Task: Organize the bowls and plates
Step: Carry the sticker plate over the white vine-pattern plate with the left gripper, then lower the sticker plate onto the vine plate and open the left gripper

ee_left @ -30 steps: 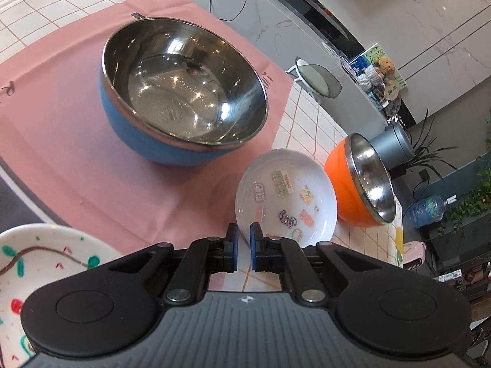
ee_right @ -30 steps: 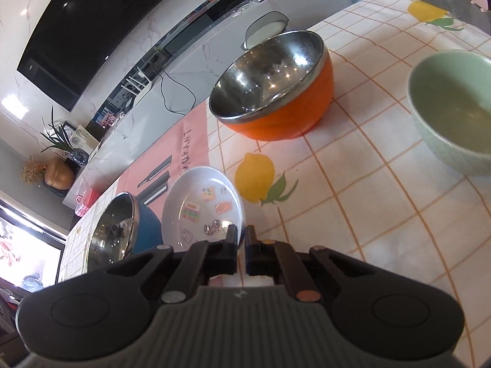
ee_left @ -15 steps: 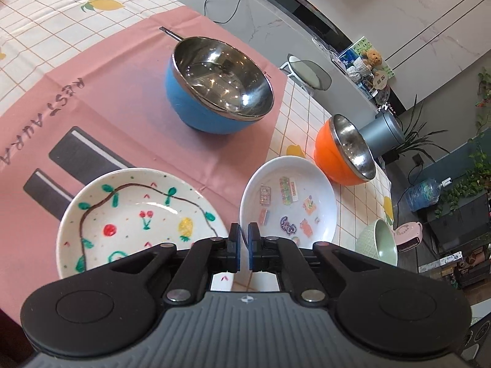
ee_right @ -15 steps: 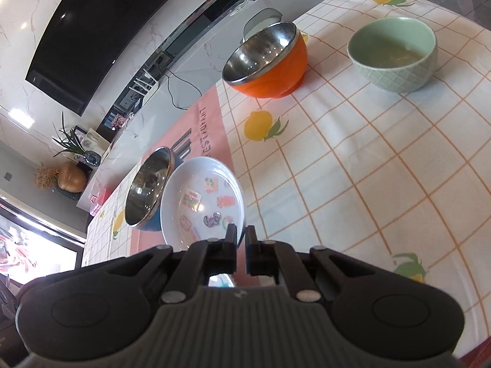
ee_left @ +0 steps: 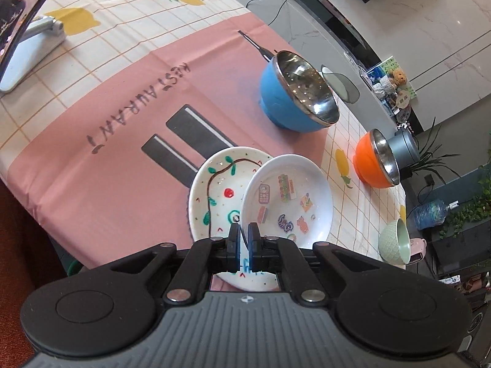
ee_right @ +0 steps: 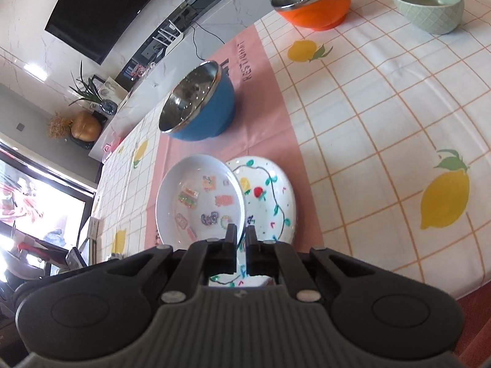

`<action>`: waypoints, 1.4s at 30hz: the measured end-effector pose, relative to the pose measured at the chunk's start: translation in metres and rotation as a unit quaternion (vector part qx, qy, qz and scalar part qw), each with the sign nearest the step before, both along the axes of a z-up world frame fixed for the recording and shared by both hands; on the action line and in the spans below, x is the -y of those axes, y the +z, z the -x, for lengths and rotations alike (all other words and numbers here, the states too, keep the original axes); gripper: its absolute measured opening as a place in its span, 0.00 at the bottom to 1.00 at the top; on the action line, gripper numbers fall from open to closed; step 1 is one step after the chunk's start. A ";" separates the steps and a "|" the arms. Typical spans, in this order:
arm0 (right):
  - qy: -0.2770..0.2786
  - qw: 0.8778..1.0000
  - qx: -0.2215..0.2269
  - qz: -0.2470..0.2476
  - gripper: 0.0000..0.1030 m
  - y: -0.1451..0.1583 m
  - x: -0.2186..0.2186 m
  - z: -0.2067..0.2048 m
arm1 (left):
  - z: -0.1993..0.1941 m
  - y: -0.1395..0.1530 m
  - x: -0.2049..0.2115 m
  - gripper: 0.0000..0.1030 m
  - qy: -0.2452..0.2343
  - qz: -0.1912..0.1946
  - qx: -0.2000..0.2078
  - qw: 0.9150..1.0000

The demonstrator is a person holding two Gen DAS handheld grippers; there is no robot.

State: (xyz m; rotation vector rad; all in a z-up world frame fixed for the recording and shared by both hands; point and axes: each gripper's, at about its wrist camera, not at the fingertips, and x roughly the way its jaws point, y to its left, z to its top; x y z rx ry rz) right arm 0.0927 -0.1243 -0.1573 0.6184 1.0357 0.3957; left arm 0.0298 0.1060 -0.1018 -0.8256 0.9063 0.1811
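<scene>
While both tools pinch its near rim, the white shallow plate with small cartoon stickers [ee_left: 287, 202] hangs tilted over the white hand-painted plate with the green vine and red cherry [ee_left: 219, 193], which lies on the pink restaurant placemat [ee_left: 129, 141]. Half a second ago the two plates sat side by side in the left view; now the sticker plate overlaps the painted one, so we have carried it across and stand ready to stack. Our left tool [ee_left: 243, 247] is clamped on the sticker plate's edge, its blue pads nearly together, and our right tool [ee_right: 241, 245] is closed just as narrowly on what looks like the same rim. We judge the plate pile nearly made: lowering and letting go remain. Three bowls wait on the desk [ee_right: 383, 116]: the blue steel-lined bowl [ee_left: 296, 98] on the placemat, the orange steel-lined bowl [ee_left: 376, 161] and the pale green ceramic bowl [ee_left: 396, 240] farther off on the lemon-print cloth.
</scene>
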 end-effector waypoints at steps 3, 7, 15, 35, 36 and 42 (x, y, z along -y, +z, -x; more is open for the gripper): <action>0.003 1.000 -0.015 0.001 0.03 -0.007 -0.003 0.002 | 0.003 -0.003 -0.003 0.04 0.000 0.002 0.002 1.000; 0.002 1.000 -0.022 0.011 0.03 -0.012 -0.005 0.002 | 0.004 -0.009 -0.003 0.04 0.000 0.014 -0.001 1.000; -0.005 0.999 -0.031 0.007 0.03 -0.016 -0.004 -0.002 | 0.000 -0.016 -0.005 0.05 0.007 0.024 -0.005 1.000; -0.008 1.000 -0.019 0.020 0.07 -0.014 -0.008 -0.005 | -0.003 -0.016 -0.007 0.20 0.006 0.020 0.007 1.000; -0.008 1.000 -0.018 0.020 0.07 -0.013 -0.008 -0.005 | -0.003 -0.015 -0.007 0.20 0.006 0.019 0.008 1.000; -0.011 0.999 -0.006 0.029 0.27 -0.008 -0.009 -0.003 | -0.002 -0.012 -0.007 0.26 0.010 0.007 0.010 1.000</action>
